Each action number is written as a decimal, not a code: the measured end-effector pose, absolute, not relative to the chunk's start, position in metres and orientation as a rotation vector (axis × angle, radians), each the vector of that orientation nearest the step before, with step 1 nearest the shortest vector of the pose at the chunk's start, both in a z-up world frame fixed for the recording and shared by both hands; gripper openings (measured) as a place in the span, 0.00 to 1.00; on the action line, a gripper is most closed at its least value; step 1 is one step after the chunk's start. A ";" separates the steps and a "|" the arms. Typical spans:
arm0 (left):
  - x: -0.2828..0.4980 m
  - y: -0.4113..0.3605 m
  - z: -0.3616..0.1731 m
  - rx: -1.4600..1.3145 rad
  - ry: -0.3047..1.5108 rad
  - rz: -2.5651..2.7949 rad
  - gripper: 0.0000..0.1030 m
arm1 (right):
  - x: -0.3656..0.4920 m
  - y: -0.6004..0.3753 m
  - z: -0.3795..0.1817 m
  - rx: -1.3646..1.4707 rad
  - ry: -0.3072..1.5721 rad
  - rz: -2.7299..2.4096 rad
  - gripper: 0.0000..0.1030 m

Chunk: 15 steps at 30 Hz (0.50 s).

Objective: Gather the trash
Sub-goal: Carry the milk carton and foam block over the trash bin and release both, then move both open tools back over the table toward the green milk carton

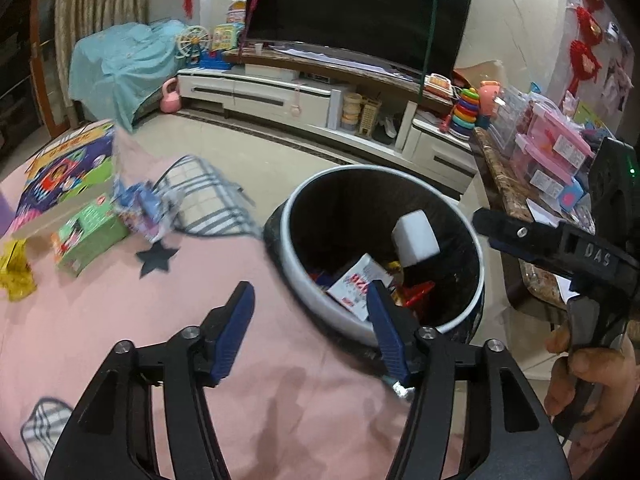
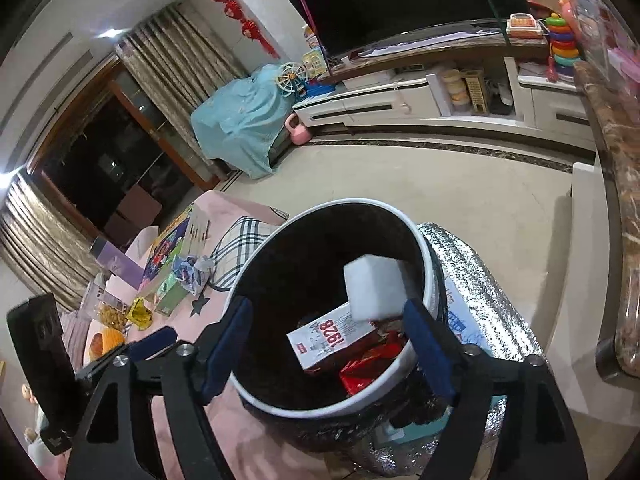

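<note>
Low in the right wrist view, the right gripper [image 2: 328, 344] stands apart and empty over the bin [image 2: 430, 280], where a white block [image 2: 376, 288] sits mid-frame. The left gripper [image 1: 312, 324] is apart too, empty. Next, I judge, reach for the crumpled wrapper [image 1: 140, 212] at left of frame, approaching low.

Crumpled wrapper [image 1: 138, 210] on the pink cloth [image 1: 224, 272] smeared by motion blur; print unreadable. White block [image 1: 414, 240] in the trash bin [image 1: 304, 280] hides the litter beneath. Hand [image 1: 584, 376] cut by the frame edge. Small foil scrap [image 1: 402, 390] behind the left gripper's [image 1: 314, 304] finger, mostly hidden.
</note>
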<state>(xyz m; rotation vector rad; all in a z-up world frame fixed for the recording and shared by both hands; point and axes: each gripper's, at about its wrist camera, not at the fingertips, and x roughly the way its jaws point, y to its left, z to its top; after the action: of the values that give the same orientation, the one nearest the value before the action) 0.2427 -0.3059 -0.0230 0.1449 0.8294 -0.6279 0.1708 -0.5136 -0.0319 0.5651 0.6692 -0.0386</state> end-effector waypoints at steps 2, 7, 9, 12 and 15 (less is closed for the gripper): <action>0.238 -0.294 -0.026 0.127 0.833 -0.619 0.61 | 0.169 -0.510 -0.030 0.575 0.666 -0.043 0.85; 0.230 -0.260 -0.032 0.085 0.849 -0.579 0.66 | 0.166 -0.491 -0.023 0.577 0.662 -0.015 0.88; 0.227 -0.244 -0.034 0.056 0.860 -0.569 0.66 | 0.165 -0.480 -0.019 0.552 0.653 -0.011 0.90; 0.222 -0.222 -0.037 0.029 0.866 -0.539 0.66 | 0.161 -0.462 -0.016 0.523 0.640 0.001 0.93; 0.218 -0.200 -0.039 0.013 0.865 -0.498 0.68 | 0.161 -0.442 -0.013 0.495 0.638 0.026 0.93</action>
<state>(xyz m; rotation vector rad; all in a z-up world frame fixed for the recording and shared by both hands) 0.2177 -0.1999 -0.0394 0.0134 0.8653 -0.4983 0.1613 -0.4422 -0.0134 0.4947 0.6375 0.0263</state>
